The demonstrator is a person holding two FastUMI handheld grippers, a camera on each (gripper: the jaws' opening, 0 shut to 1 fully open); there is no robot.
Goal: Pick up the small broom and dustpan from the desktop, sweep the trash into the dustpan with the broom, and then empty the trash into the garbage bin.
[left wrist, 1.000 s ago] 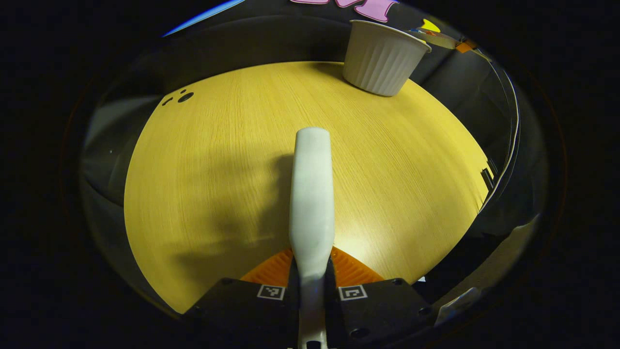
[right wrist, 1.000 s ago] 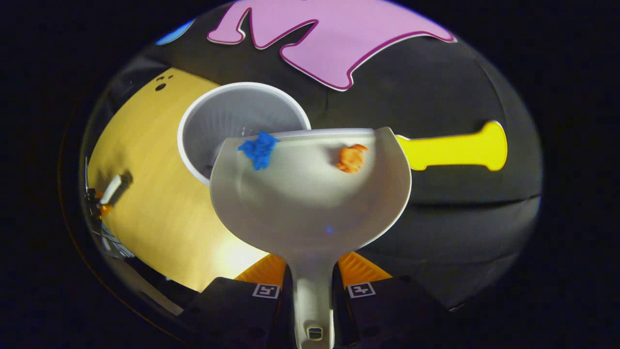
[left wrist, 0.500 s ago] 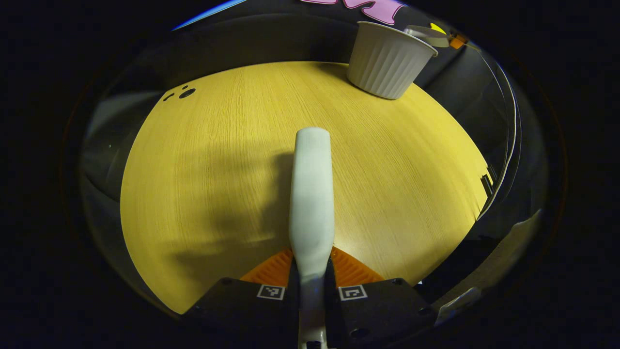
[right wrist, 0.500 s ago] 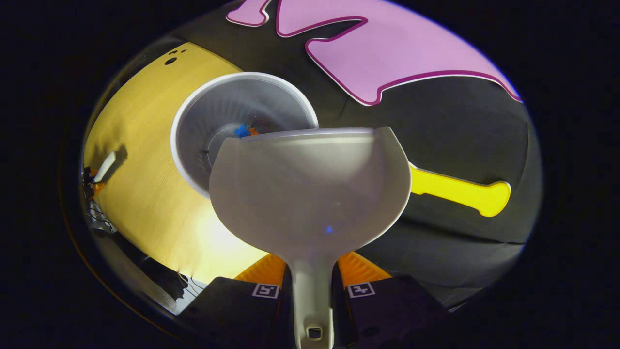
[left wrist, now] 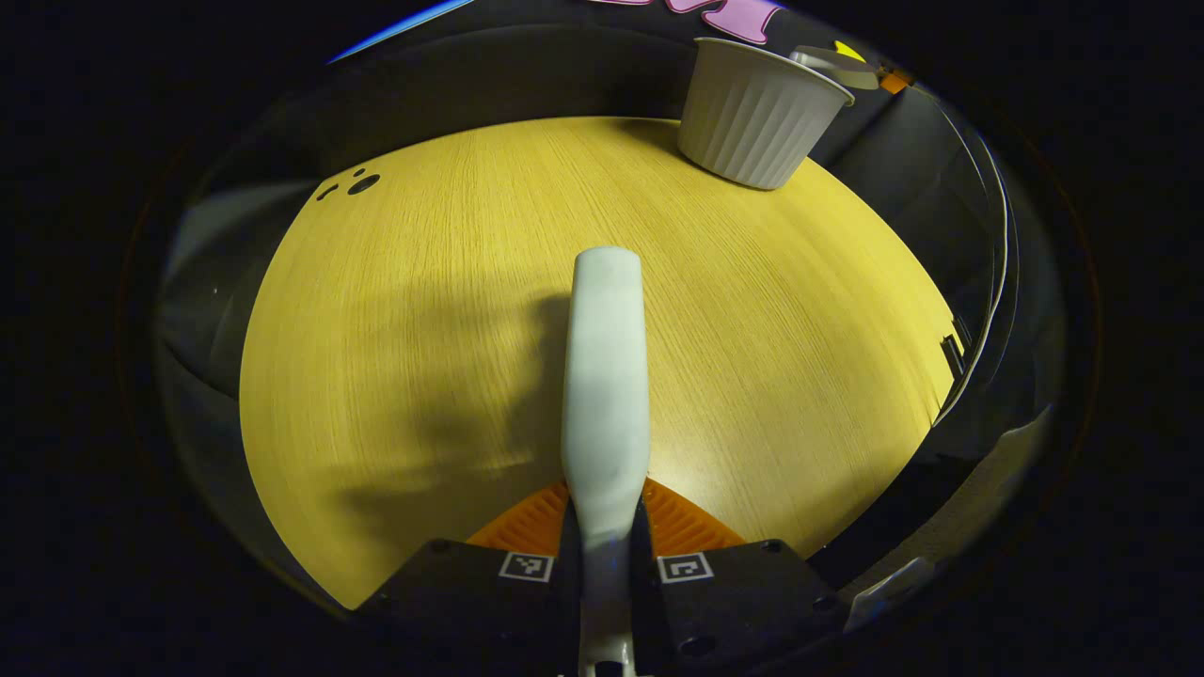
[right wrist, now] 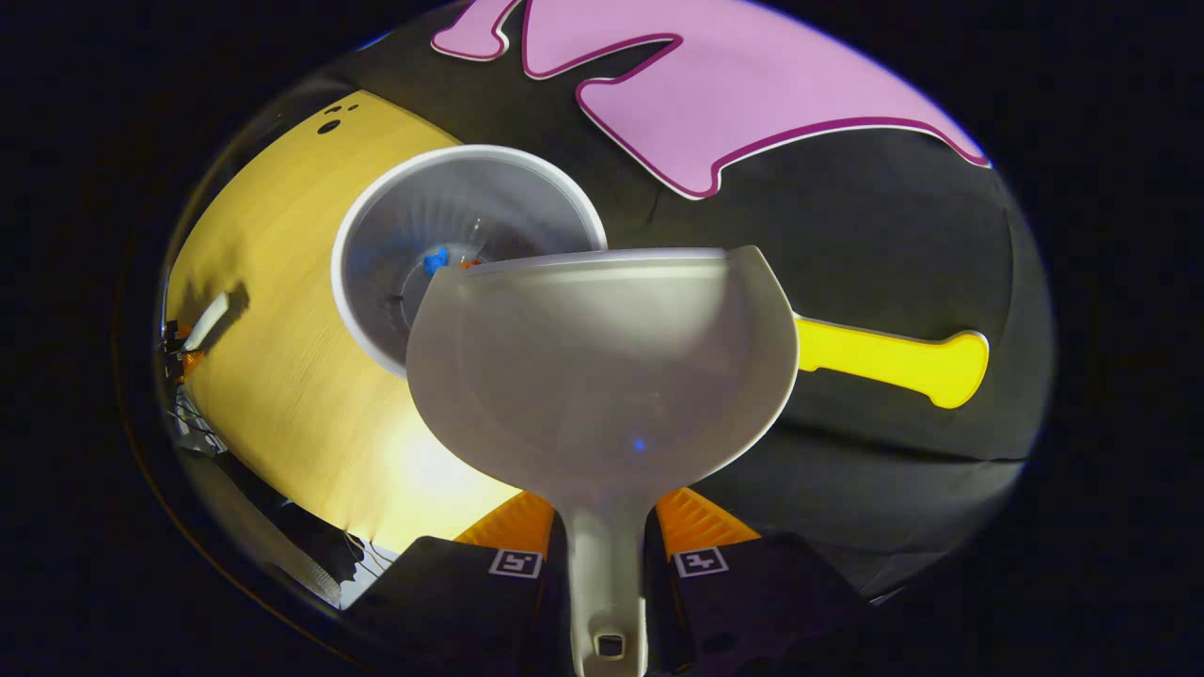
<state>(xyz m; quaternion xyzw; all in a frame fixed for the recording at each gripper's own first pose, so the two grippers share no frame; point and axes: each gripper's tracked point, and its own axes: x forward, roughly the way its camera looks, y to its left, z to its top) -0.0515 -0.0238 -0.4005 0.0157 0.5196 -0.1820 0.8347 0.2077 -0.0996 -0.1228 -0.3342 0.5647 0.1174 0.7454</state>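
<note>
My right gripper [right wrist: 607, 555] has its 2 fingers pinching the dustpan [right wrist: 602, 376] by its handle, the pan held over the garbage bin [right wrist: 451, 216] with its front lip above the bin's rim. Blue and orange trash [right wrist: 442, 260] lies at the bin's bottom. My left gripper [left wrist: 605, 550] has its fingers clamped on the broom [left wrist: 605, 376], above the tabletop [left wrist: 423, 282], well apart from the bin.
</note>
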